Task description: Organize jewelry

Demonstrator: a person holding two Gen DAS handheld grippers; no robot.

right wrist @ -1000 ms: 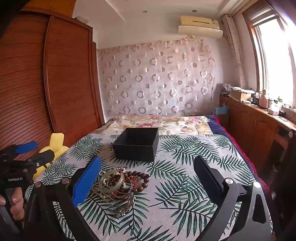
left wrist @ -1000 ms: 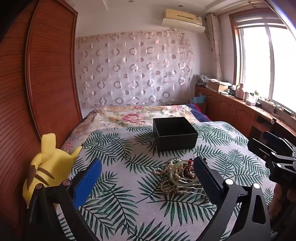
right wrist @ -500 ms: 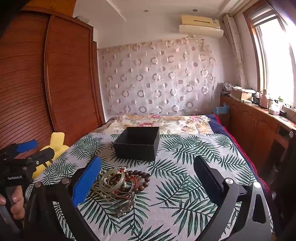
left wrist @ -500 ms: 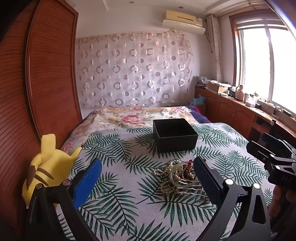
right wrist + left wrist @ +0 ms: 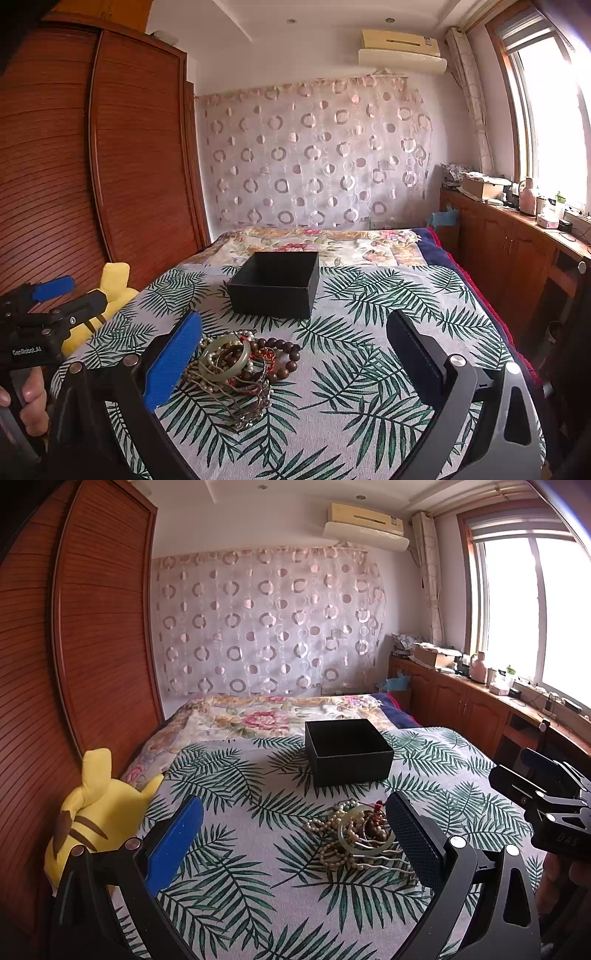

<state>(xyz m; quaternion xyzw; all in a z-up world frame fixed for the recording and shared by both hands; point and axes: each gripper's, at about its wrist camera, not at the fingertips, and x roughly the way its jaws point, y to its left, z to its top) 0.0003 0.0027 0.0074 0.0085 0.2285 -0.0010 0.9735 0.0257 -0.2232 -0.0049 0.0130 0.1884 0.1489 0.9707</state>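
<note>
Hovering wide-jawed, left gripper (image 5: 293,843) and right gripper (image 5: 293,360); jewelry pile (image 5: 240,363) before black box (image 5: 275,286)

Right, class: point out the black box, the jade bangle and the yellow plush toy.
black box (image 5: 271,301): right wrist view, front wall.
jade bangle (image 5: 221,372): right wrist view, near rim.
yellow plush toy (image 5: 98,808): left wrist view, its body.

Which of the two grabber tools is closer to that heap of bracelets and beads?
Hard to call; perhaps the right gripper, its blue finger beside the jewelry pile. The left gripper has it by its black finger. Both are open.
</note>
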